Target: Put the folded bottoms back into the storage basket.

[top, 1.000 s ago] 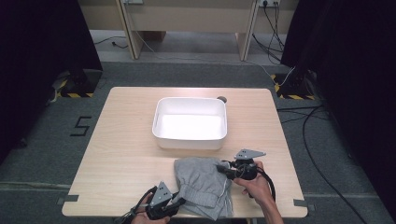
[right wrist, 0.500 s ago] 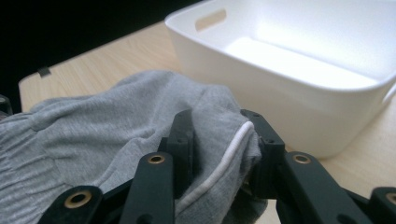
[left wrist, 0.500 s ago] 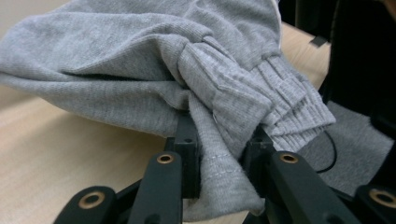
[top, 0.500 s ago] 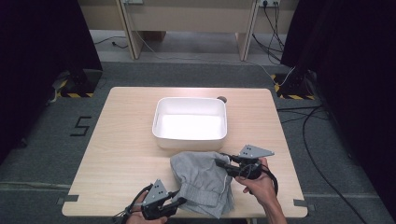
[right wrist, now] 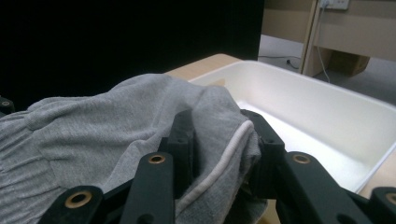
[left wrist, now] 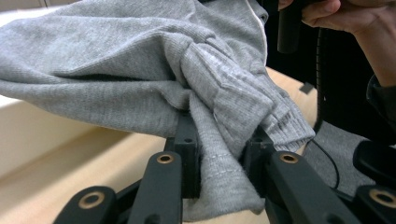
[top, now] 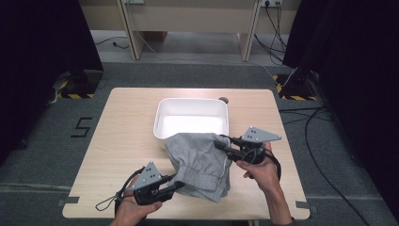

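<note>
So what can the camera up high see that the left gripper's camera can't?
High view: the white tub beyond the cloth, the floor, and both grippers, left and right, at opposite edges of the grey garment.

Left gripper view: its black jaws shut on a ribbed fold, stitching visible.

Both: the garment, the wooden table and the person's right hand.

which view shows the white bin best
The high view: the white bin shows nearly whole on the table, its near edge covered by the grey garment. The right gripper view shows its inside and far wall.
</note>
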Motion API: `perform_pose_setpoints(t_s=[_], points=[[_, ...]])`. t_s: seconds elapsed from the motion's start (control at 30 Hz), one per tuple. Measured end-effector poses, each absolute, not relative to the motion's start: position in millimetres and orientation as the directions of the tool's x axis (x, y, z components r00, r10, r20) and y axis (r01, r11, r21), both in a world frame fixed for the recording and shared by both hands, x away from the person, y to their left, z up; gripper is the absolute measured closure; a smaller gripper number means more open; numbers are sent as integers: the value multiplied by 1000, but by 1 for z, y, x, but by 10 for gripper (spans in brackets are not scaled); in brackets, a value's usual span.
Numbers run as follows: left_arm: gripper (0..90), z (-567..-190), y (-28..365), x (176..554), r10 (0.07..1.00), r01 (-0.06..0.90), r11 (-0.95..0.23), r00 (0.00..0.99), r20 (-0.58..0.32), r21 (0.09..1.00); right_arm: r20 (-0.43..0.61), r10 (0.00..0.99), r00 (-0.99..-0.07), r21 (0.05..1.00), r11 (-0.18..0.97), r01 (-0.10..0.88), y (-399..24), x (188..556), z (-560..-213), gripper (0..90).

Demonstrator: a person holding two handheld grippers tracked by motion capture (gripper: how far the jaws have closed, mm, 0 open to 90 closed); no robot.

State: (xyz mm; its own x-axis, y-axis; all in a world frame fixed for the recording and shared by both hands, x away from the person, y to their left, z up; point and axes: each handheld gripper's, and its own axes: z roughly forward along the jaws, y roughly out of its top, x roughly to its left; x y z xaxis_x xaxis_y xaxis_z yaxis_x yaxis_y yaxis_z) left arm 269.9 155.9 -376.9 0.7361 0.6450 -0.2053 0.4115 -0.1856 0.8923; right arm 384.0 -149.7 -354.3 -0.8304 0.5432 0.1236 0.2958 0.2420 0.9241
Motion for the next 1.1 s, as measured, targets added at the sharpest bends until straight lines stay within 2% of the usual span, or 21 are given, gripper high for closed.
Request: perform_pose_setpoints(t_s=[0.63,1.1], points=[[728,-334,163,336,701,394,-196,697,-153,898,79,543,-836,924,276,266,-121,452,-301,680],[729,-322,176,385,751,429,-136,633,-189,893,91,541,-836,908,300,292,-95,502,-281,681]])
